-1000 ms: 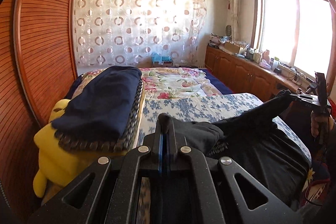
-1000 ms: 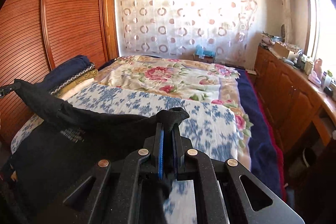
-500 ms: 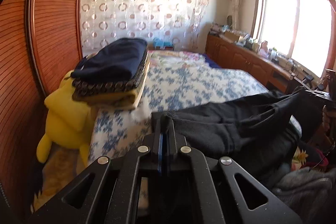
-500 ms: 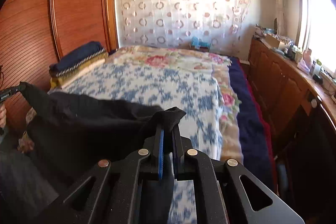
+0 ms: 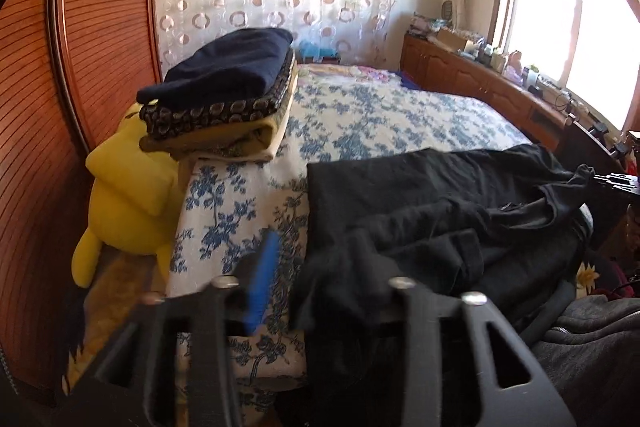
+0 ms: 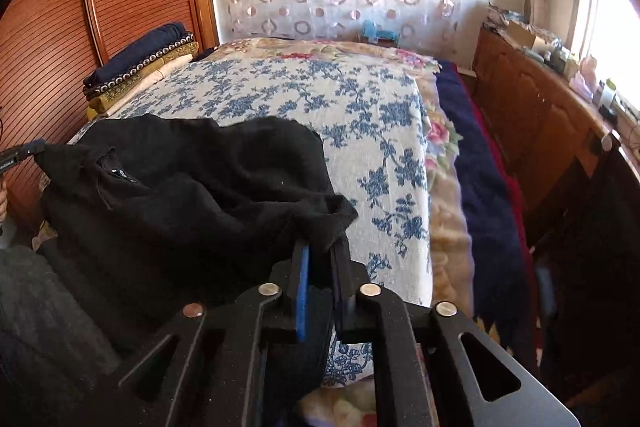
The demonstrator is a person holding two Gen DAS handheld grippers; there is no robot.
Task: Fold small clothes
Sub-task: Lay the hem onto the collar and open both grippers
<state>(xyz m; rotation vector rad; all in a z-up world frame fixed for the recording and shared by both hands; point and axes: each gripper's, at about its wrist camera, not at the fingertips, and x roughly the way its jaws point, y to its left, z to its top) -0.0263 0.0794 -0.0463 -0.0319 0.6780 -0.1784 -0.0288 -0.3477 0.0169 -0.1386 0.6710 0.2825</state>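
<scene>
A black garment (image 5: 432, 195) lies spread over the near end of the bed (image 5: 380, 115), which has a blue-flowered cover. My left gripper (image 5: 312, 279) is low at the garment's near left corner. Its jaws are opening: the blue pad (image 5: 262, 275) stands clear to the left, and loose cloth drapes over the other finger with nothing pinched. My right gripper (image 6: 322, 267) has the garment's (image 6: 192, 187) other corner between its pads. Those jaws are just starting to part, but the cloth still fills the gap. Each gripper shows at the edge of the other's view: right gripper (image 5: 616, 181), left gripper (image 6: 34, 149).
A stack of folded clothes (image 5: 224, 95) sits on a yellow plush toy (image 5: 128, 195) at the bed's left side, against the wooden wardrobe (image 5: 80, 67). Wooden cabinets (image 6: 540, 115) line the window wall. Grey clothing (image 5: 592, 339) lies at the near right.
Both grippers came down and forward, laying the black garment on the bed. The left jaws have sprung apart and released their corner; the right jaws have widened slightly.
</scene>
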